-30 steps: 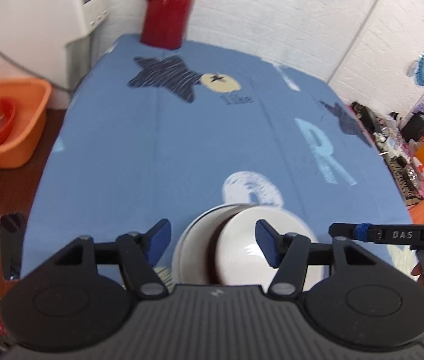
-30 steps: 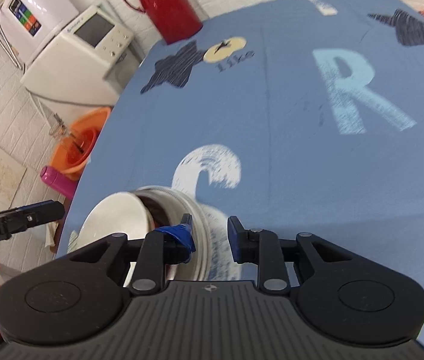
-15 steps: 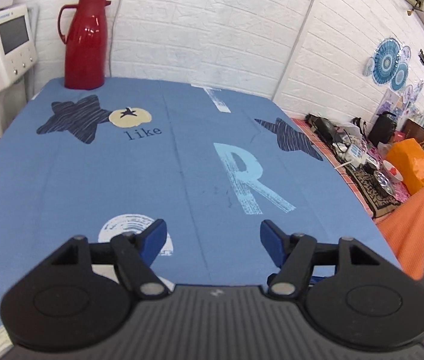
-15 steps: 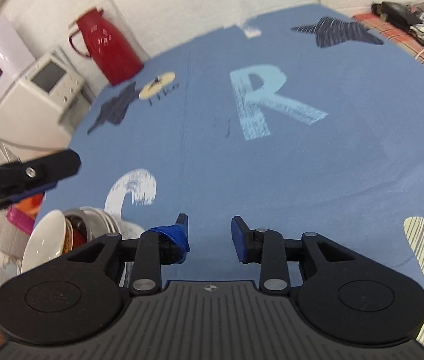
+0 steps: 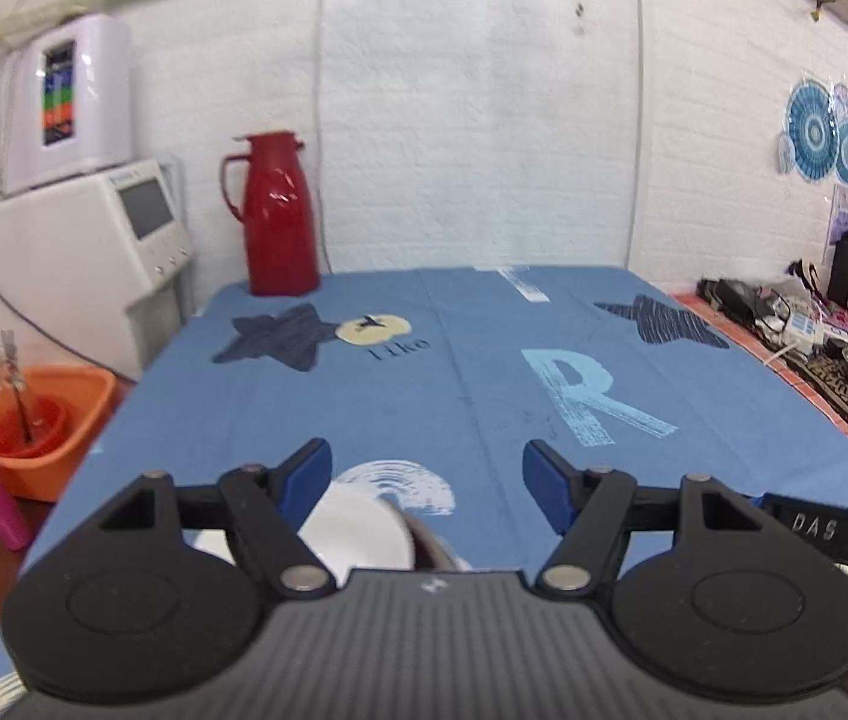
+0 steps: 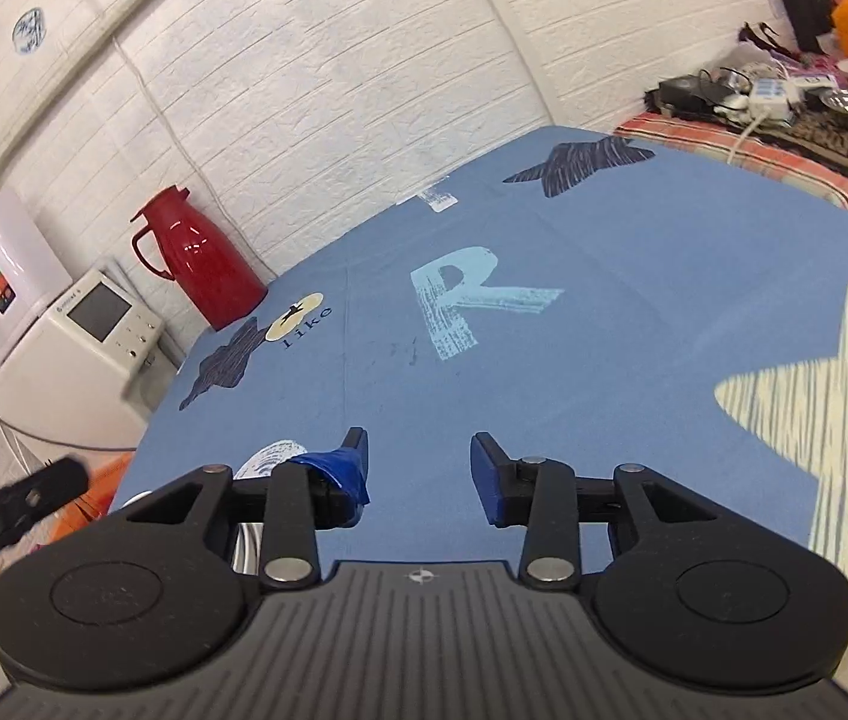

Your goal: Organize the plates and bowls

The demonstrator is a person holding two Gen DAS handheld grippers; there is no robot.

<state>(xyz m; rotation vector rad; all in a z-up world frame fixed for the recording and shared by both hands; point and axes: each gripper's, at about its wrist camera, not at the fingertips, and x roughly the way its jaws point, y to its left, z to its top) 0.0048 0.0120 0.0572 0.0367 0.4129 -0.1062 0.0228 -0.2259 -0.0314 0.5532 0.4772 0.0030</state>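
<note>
Black ribbed left claw (image 5: 427,474), blue pads, silver screws, right claw (image 6: 418,462) blue-taped

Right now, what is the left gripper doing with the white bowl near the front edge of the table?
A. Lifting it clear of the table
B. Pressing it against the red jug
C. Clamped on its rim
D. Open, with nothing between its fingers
D: the left gripper stands open with only blue cloth between its fingers, while the white bowl lies below and behind its left finger, ungripped.
</note>
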